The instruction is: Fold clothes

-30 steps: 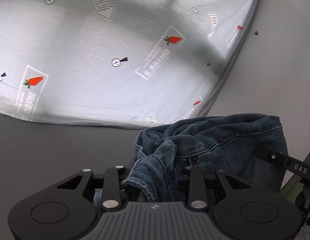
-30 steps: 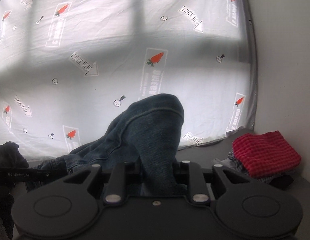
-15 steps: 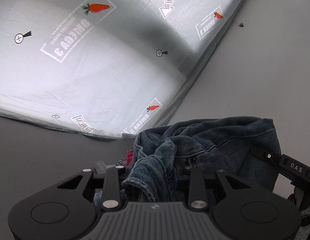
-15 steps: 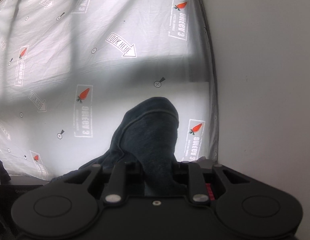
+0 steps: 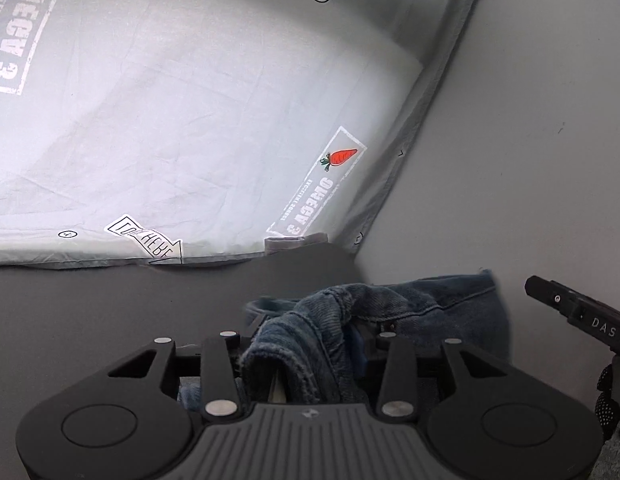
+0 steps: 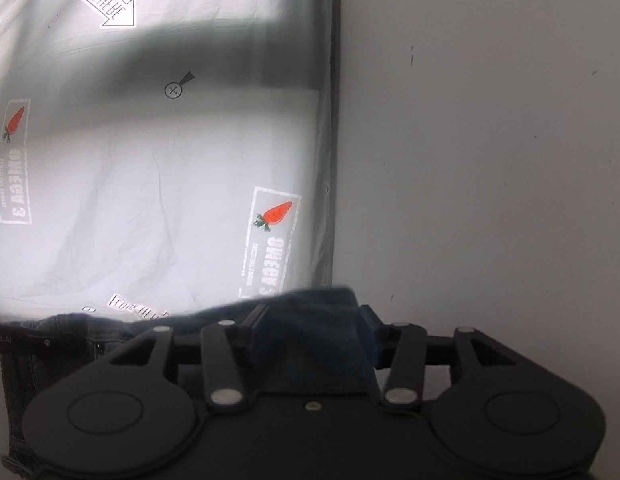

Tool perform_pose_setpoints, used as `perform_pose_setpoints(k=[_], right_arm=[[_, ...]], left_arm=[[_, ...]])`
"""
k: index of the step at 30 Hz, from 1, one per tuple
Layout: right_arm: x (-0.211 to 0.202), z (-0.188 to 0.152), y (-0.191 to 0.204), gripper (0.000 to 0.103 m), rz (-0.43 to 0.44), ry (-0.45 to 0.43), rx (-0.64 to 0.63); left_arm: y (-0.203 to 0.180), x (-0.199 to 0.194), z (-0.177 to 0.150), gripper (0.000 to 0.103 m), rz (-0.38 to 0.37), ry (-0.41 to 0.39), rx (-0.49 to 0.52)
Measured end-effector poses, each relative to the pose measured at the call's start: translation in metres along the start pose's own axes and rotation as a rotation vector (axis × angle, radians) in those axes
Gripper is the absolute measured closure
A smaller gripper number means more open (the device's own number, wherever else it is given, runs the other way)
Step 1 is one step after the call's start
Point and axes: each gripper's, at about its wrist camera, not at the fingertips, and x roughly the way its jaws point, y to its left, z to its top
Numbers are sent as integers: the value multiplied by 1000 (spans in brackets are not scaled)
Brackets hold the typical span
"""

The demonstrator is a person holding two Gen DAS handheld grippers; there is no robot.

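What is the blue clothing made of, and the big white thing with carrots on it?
The blue clothing looks like denim: thick, faded blue weave with stitched seams and a frayed edge. The white sheet with carrot prints seems to be thin cotton-like fabric, matte, with fine creases and a hemmed border; light glows through it. The exact fibre can't be told.

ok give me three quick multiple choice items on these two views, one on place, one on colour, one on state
1. Where is the curtain?
A. behind the jeans
B. under the jeans
C. over the left gripper

2. The carrots printed on it are
A. blue
B. orange-red
C. yellow

3. The jeans are
A. flat and spread
B. hung on a hanger
C. bunched between the left gripper fingers

A: the curtain hangs beyond the denim.
B: orange-red in both views.
C: denim sits crumpled between the opening fingers.
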Motion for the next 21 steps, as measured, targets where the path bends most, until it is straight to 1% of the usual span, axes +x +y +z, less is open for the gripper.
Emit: perform_pose_setpoints(k=[1,2,3,4,5,7,9,10,12,13,14,16,18,19,21], right_arm=[[4,1,1,44,-7,-15,-13],[7,1,1,44,-4,-30,-29],[11,2,2,44,10,-42,-43],[16,-1,3,44,35,-45,-50],[21,-5,4,44,64,-43,-55],[40,-10,6,44,87,-7,-66],[56,-18,6,44,89,30,-83],[63,-21,7,44,94,36,-90],[79,-22,1,35,125,46,-84],[88,-21,-2,23,140,50,-75],[96,-24,-5,19,149,66,-68],[113,-33,-10,19,161,107,-57],[128,-43,-13,16,166,138,-56],[132,-50,-13,13,162,142,-64],[139,-63,-16,5,156,145,-50]], left_arm=[[-2,2,1,39,25,-14,6],[-7,4,6,32,71,-46,21],[-11,4,10,20,113,-80,40],[-13,2,14,18,136,-110,52],[-14,0,20,17,140,-139,43],[-15,-3,31,10,139,-197,15],[-22,-1,40,5,123,-233,2],[-29,3,43,4,113,-248,13],[-47,14,45,0,104,-275,41],[-55,23,44,0,110,-285,41],[-61,33,42,0,121,-282,33],[-68,55,32,0,163,-260,36],[-72,69,14,0,225,-260,65],[-73,75,5,0,258,-261,81],[-65,91,-5,0,277,-217,65]])
